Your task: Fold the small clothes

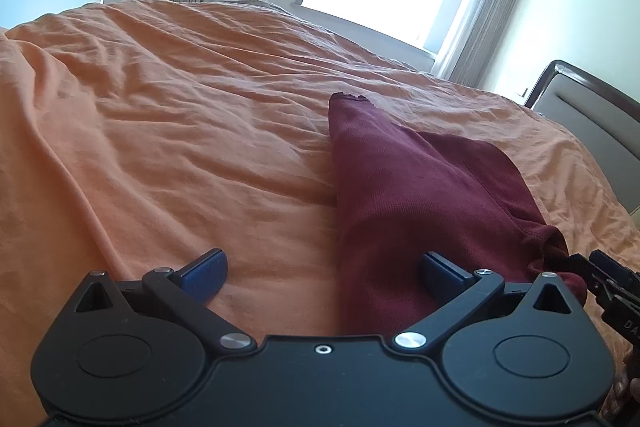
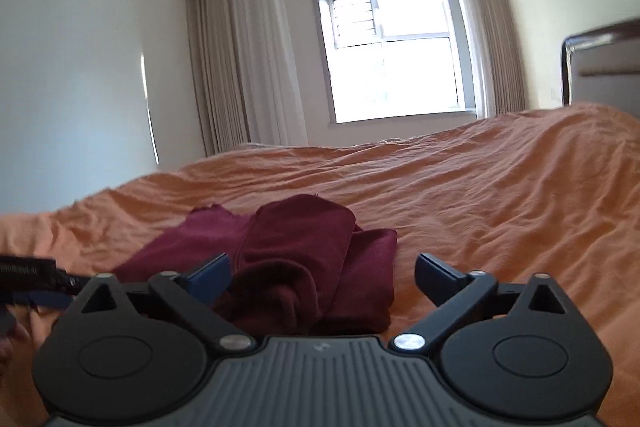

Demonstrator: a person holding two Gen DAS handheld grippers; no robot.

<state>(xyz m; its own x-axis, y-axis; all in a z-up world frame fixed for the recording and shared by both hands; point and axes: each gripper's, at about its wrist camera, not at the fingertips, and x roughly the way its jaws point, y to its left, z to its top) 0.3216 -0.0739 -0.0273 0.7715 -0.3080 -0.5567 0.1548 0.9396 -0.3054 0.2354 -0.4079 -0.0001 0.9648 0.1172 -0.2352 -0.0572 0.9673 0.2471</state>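
Observation:
A small maroon garment (image 1: 416,195) lies on the orange bedspread (image 1: 180,115), partly folded, one long flap laid over a flatter part. My left gripper (image 1: 320,273) is open low over the bed; its right fingertip rests over the garment's near edge, its left one over bare sheet. In the right wrist view the same maroon garment (image 2: 296,267) is bunched in thick folds just ahead of my right gripper (image 2: 322,279), which stands wide open, pads apart from the cloth. The right gripper's tip (image 1: 600,279) shows at the left view's right edge, beside the garment's corner.
The orange bedspread (image 2: 500,195) is wrinkled and spreads wide to the left and far side. A dark-framed padded headboard (image 1: 588,123) stands at the right. A bright window (image 2: 396,51) with beige curtains fills the far wall. The left gripper's side (image 2: 32,279) shows at the left edge.

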